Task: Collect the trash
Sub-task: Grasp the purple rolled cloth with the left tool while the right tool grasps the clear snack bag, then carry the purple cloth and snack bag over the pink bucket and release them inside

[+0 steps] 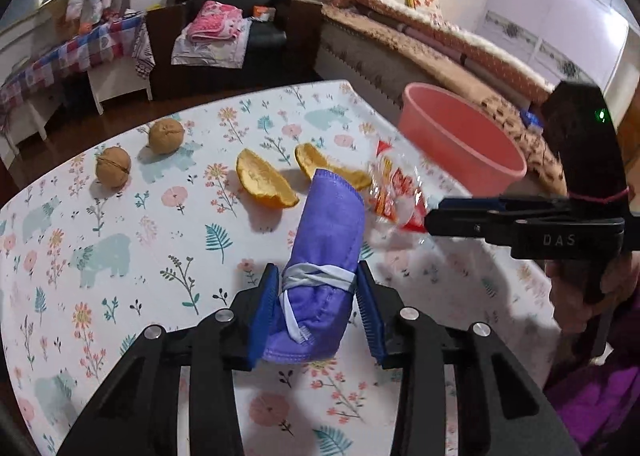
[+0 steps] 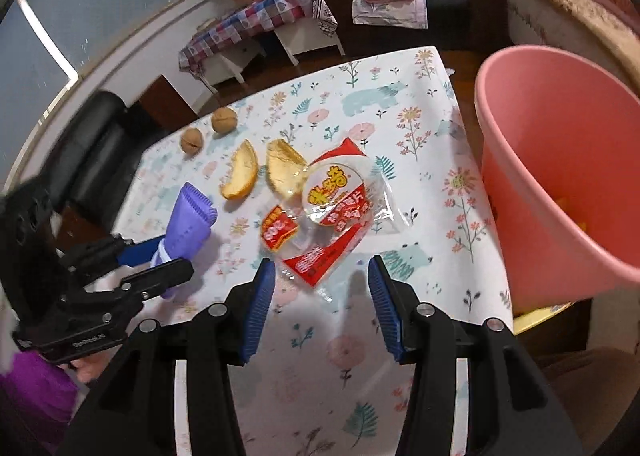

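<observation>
Item: rolled purple face mask [image 1: 324,256], tied round with its own white ear loops, lying on the floral tablecloth [image 1: 120,240] between the pads of my left gripper [image 1: 318,308]; the left pad looks to be against the roll, the right pad touching or just off it (I cannot tell which), so I count the grip as not yet sure. Item: red-and-clear snack wrapper [image 2: 332,212], flat on the cloth just ahead of my right gripper [image 2: 322,304], whose jaws stand apart with nothing between them. Also listed: two orange peel pieces [image 2: 240,172], two walnuts [image 2: 192,141], untouched. Receptacle: pink plastic bin [image 2: 560,176] beside the table's right edge. Step in hand: securing the mask. Next calls for firm closure, a lift, then carriage over the bin's rim.
</observation>
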{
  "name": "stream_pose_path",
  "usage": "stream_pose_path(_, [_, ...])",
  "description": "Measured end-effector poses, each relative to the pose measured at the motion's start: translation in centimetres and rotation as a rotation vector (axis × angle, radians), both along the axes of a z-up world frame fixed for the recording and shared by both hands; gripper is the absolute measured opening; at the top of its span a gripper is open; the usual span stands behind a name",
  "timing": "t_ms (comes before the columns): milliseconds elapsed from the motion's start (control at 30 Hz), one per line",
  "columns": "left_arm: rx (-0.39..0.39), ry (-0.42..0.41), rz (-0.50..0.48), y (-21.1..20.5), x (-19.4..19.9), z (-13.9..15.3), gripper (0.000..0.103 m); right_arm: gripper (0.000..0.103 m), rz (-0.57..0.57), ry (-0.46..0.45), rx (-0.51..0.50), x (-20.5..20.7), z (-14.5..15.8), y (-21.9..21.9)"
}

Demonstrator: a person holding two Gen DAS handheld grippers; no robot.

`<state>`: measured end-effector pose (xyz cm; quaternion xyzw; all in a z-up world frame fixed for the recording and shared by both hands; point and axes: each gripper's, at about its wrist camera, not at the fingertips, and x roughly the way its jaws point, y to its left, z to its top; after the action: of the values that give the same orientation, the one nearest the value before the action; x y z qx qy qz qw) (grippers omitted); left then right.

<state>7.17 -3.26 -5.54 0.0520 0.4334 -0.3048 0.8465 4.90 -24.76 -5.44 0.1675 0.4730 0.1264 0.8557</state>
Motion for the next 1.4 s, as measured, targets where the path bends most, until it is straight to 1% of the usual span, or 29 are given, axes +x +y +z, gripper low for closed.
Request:
stream_pose_path(67, [-0.011,-0.019,0.021,0.1,-0.3,0.6,0.038,0.049,-0.03,0.016,0.042,0.3,0.1,-0.2])
stream_pose_path(133, [-0.018,-0.034,0.041,0.2,-0.5,1.1,0.038,0.05,-0.058,0.036,0.055,0.8,0.0,-0.2])
stream_pose_path(300, [-0.045,-0.063,0.087,0.6,-1.3,2.0,0.038,0.05,-0.122,0.061,0.041,2.3,-0.1,0.6])
stream_pose_path(433, [-0.058,-0.065,0.106,0.9,-2.0,2.2,0.039,0.05,-0.167,0.085,-0.002,3.8,-0.8,1.1])
stream_pose_path(500, [-0.061,-0.065,0.119,1.1,-2.3,2.2,0.038,0.05,-0.154,0.08,-0.021,4.4,-1.2,1.5])
stream_pose_path(600, [-0.072,-0.059,0.14,1.6,-2.7,2.3,0.039,0.05,-0.095,0.056,-0.05,5.0,-1.3,2.3])
stream_pose_path(700, [-0.084,-0.058,0.161,2.2,-2.8,2.4,0.039,0.05,-0.029,0.035,-0.042,4.9,-0.9,2.7])
stream_pose_path(800, [-0.107,-0.051,0.184,2.8,-2.8,2.6,0.039,0.05,-0.049,0.029,-0.007,4.5,-0.5,1.7])
stream_pose_path(933, [-0.126,-0.041,0.207,2.9,-2.6,2.5,0.039,0.05,-0.092,0.071,0.08,4.7,-1.4,0.1])
stream_pose_path(1000, [-0.131,-0.037,0.213,2.9,-2.6,2.5,0.039,0.05,-0.103,0.06,0.104,4.5,-1.4,-0.2])
stream_pose_path(1067, [-0.133,-0.036,0.219,2.7,-2.6,2.6,0.039,0.05,-0.092,0.036,0.101,4.1,-1.2,0.0])
stream_pose_path(1200, [-0.126,-0.048,0.239,2.4,-2.7,2.8,0.039,0.032,-0.078,-0.017,0.059,3.3,-0.4,0.7])
stream_pose_path(1267, [-0.127,-0.051,0.247,2.2,-2.8,2.9,0.039,0.026,-0.068,-0.033,0.037,2.9,-0.1,1.1])
stream_pose_path(1300, [-0.126,-0.052,0.25,2.0,-2.8,2.9,0.039,0.023,-0.062,-0.038,0.027,2.7,0.0,1.3])
stream_pose_path(1400, [-0.116,-0.063,0.265,1.5,-2.9,3.1,0.039,0.021,-0.044,-0.081,-0.013,1.7,0.7,2.1])
